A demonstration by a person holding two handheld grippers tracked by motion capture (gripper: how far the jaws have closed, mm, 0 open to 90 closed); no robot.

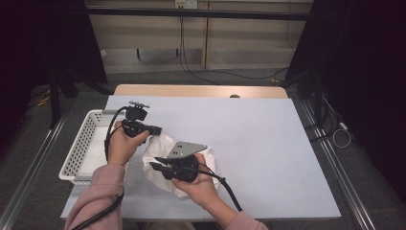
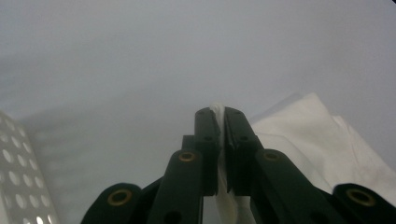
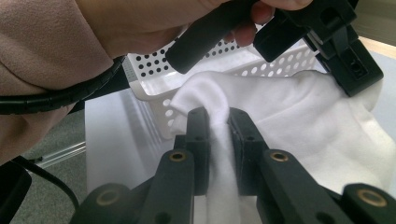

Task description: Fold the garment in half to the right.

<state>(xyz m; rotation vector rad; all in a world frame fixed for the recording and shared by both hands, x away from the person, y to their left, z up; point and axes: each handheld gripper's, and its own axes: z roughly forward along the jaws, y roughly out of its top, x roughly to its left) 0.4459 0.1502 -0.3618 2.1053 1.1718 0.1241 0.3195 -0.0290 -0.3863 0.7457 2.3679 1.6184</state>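
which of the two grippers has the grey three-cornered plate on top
The right gripper, nearer the table's front edge, carries the grey plate. The left gripper, beside the white basket, has none. Both are shut on the white cloth.

One cloth (image 1: pixel 160 148), one basket (image 1: pixel 86 139), two grippers
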